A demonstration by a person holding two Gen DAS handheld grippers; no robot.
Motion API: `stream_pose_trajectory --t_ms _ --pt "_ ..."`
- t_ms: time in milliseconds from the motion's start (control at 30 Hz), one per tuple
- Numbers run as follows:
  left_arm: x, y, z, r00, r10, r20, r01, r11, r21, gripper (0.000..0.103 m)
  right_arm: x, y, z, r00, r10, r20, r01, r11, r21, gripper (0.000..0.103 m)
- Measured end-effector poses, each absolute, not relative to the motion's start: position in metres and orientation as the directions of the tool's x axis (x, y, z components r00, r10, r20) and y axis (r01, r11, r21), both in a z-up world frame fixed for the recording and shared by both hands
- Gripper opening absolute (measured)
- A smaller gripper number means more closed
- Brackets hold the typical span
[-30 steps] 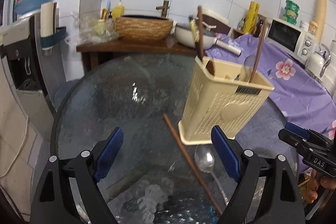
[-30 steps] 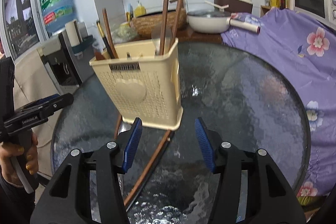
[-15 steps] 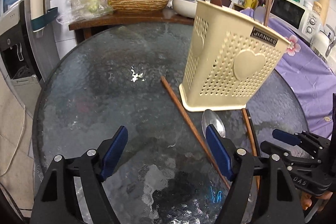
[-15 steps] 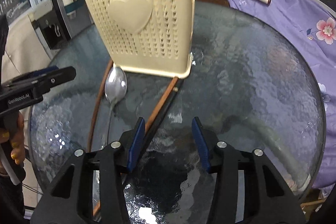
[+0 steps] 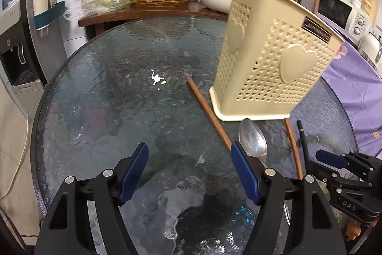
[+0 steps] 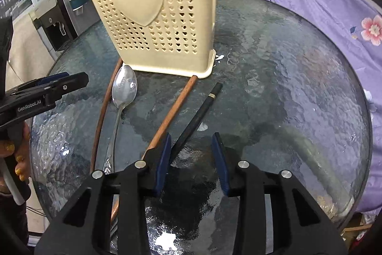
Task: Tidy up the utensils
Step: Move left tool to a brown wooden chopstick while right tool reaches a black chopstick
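Observation:
A cream perforated utensil holder (image 5: 272,56) (image 6: 157,13) stands on the round glass table (image 5: 119,99) with chopsticks inside. On the glass in front of it lie a metal spoon (image 5: 253,140) (image 6: 124,90), brown chopsticks (image 5: 207,111) (image 6: 172,111) and a black chopstick (image 6: 198,116) (image 5: 302,138). My left gripper (image 5: 189,169) is open and empty, low over the glass left of the spoon. My right gripper (image 6: 192,154) is open and empty, its left finger beside the black chopstick's near end; it also shows in the left wrist view (image 5: 334,159).
A wooden counter (image 5: 148,11) with a woven basin, a white pan and bottles stands behind the table. A purple floral cloth (image 6: 334,13) covers the right side. A water dispenser (image 5: 16,40) stands at the left.
Both grippers have dropped lower and closer to the table. The spoon and loose chopsticks now lie nearer to the fingers. The right gripper has come up beside the black chopstick.

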State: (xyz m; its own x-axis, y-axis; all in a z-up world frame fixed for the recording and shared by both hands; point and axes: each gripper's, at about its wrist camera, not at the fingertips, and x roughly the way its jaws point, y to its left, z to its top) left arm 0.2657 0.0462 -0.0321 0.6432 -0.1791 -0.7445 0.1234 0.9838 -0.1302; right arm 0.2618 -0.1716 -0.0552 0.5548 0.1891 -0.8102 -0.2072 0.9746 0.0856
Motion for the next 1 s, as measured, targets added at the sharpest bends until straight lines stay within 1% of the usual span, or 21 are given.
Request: stream_pose_trajectory --t_ms 200,400,433,567,733,867,933,1000 --pt "0.272 0.047 -0.031 0.645 -0.164 -0.746 0.119 0.986 -0.113 0.069 0.273 -0.173 -0.056 0.549 0.184 -0.815 -0.192 0.977 0.092 0.03" --pt "0.284 0.049 -0.032 0.634 -0.162 -0.756 0.115 0.987 -0.115 0.066 0.29 -0.166 -0.055 0.549 0.149 -0.823 -0.175 0.983 0.061 0.028" --pt "0.286 0.049 -0.032 0.632 -0.161 -0.758 0.115 0.987 -0.114 0.066 0.294 -0.166 -0.055 0.55 0.143 -0.823 -0.169 0.984 0.058 0.026" --pt "0.303 0.051 -0.033 0.626 -0.15 -0.766 0.088 0.989 -0.122 0.061 0.306 -0.167 -0.055 0.557 0.127 -0.821 -0.15 0.987 0.051 0.017" --pt "0.324 0.053 -0.032 0.628 -0.117 -0.769 0.052 0.993 -0.109 0.053 0.312 -0.171 -0.055 0.559 0.124 -0.82 -0.155 0.987 0.044 0.014" --pt "0.333 0.046 -0.035 0.621 -0.096 -0.778 0.066 0.995 -0.07 0.052 0.314 -0.173 -0.055 0.562 0.132 -0.817 -0.162 0.986 0.048 0.013" --pt "0.335 0.047 -0.037 0.613 -0.119 -0.781 0.074 0.993 -0.093 0.051 0.313 -0.172 -0.056 0.564 0.131 -0.816 -0.164 0.985 0.045 0.013" --pt "0.335 0.05 -0.037 0.611 -0.162 -0.775 0.075 0.986 -0.147 0.051 0.312 -0.172 -0.057 0.566 0.131 -0.814 -0.168 0.985 0.041 0.013"
